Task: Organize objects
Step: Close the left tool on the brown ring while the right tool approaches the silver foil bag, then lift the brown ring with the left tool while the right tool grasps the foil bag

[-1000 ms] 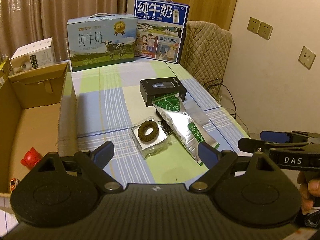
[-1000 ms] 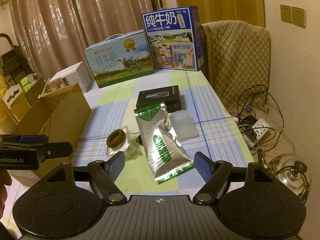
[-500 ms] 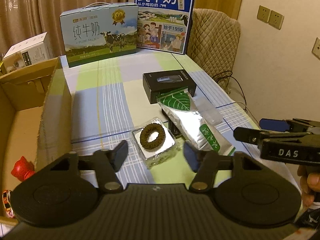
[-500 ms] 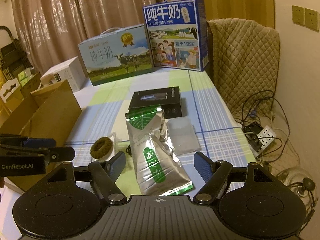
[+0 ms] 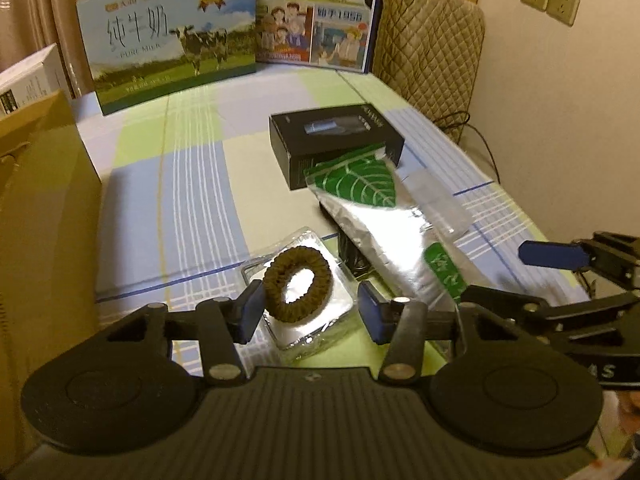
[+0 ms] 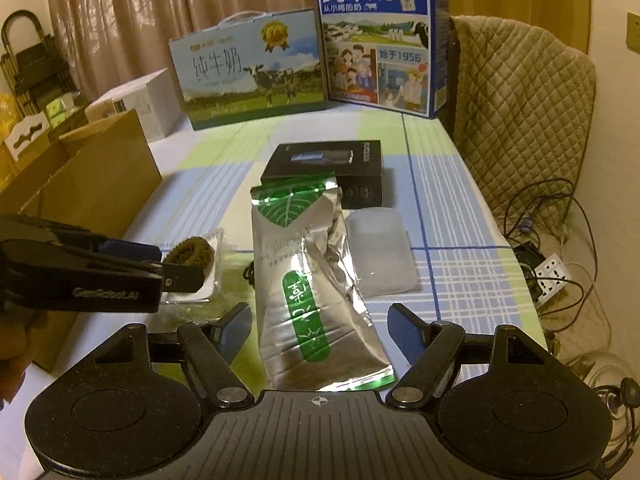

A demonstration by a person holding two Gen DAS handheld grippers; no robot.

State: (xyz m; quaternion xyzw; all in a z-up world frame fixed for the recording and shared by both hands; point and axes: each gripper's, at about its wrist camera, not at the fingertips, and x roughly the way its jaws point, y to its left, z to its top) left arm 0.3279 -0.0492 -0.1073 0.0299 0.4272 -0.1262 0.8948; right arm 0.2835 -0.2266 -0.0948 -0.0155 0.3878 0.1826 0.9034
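At the left edge stands an open cardboard box (image 5: 48,208) beside the desk (image 5: 192,184); its contents are not visible here. Judged from the layout, sorting is at an early stage: the brown hair tie in its clear packet (image 5: 298,284), the silver foil pouch (image 6: 308,280), the black box (image 5: 336,140) and a clear plastic case (image 6: 380,252) all lie on the desk. The left hand-held gripper (image 5: 308,312) has just been closing; its jaws stand partly open on either side of the hair-tie packet, and the pads do not appear to press it yet. The right hand-held gripper (image 6: 320,332) is spread wide over the near end of the foil pouch and holds nothing.
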